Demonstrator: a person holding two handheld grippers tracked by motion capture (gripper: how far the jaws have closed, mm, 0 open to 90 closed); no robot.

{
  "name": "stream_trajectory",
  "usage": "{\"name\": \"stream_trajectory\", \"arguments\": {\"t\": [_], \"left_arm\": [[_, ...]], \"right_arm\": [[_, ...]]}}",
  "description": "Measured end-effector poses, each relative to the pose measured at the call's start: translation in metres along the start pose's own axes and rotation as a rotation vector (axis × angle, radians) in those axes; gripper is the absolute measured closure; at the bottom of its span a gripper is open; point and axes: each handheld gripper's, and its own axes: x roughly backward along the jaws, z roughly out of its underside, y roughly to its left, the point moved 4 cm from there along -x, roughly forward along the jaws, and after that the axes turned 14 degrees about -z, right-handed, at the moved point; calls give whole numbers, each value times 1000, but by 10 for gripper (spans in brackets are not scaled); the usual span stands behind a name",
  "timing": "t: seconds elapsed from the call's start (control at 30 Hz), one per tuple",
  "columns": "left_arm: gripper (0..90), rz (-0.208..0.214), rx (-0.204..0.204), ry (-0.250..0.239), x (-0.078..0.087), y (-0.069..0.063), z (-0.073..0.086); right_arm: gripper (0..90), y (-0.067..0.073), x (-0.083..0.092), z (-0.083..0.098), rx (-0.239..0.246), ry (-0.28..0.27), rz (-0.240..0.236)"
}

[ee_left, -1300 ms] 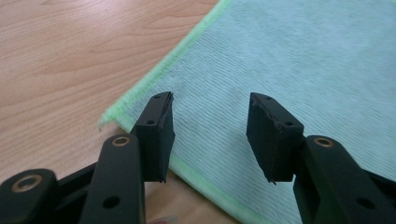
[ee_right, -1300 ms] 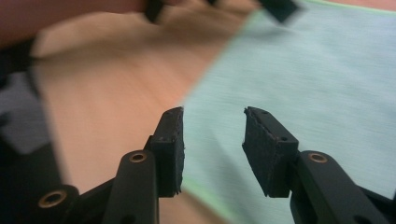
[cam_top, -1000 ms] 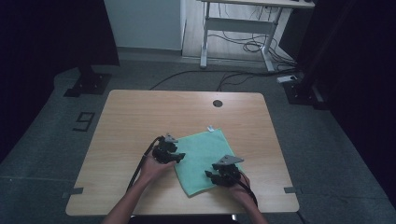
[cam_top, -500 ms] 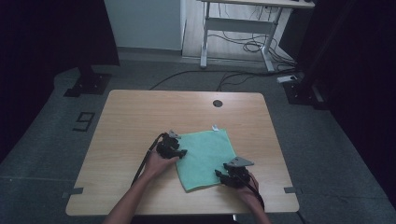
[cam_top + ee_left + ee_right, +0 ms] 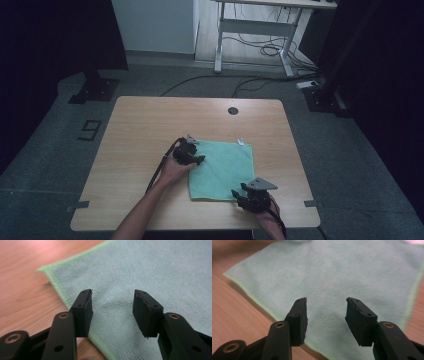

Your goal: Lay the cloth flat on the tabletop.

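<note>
A light green cloth [image 5: 222,167] lies flat on the wooden table [image 5: 145,125]. My left gripper [image 5: 199,160] sits at the cloth's left edge, held by a bare hand. In the left gripper view its jaws stand open [image 5: 112,308] just above the cloth [image 5: 155,270], close to a stitched corner, with nothing pinched. My right gripper [image 5: 237,194] is at the cloth's near right corner. Its jaws are open [image 5: 325,315] too, low over the near edge of the cloth [image 5: 332,272].
A small white tag [image 5: 240,141] sticks out at the cloth's far edge. A dark round hole [image 5: 233,110] is in the tabletop near the back. Beyond the table stand a white desk frame [image 5: 250,35], floor cables and black stand bases [image 5: 92,90].
The left gripper has slid a little to the right along the cloth's left edge. The right gripper has drawn back toward the near right corner. The cloth now lies squarer to the table.
</note>
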Motion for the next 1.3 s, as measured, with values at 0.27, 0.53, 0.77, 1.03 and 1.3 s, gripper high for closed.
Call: {"name": "stream_trajectory", "arguments": {"t": [0.27,0.53,0.77,1.03,1.3], "left_arm": [[508,-4,1,33,-3,2,5],[515,-27,13,-4,4,8,2],[517,-48,28,-28,-8,17,-16],[495,-52,54,12,-28,29,-16],[474,-52,60,6,-25,34,-17]], "right_arm": [[518,-15,8,12,-42,22,67],[527,-14,19,14,-37,15,73],[513,-8,-1,-28,7,-4,51],[487,-12,-30,-35,1,33,46],[485,11,-33,-44,53,-9,-15]]}}
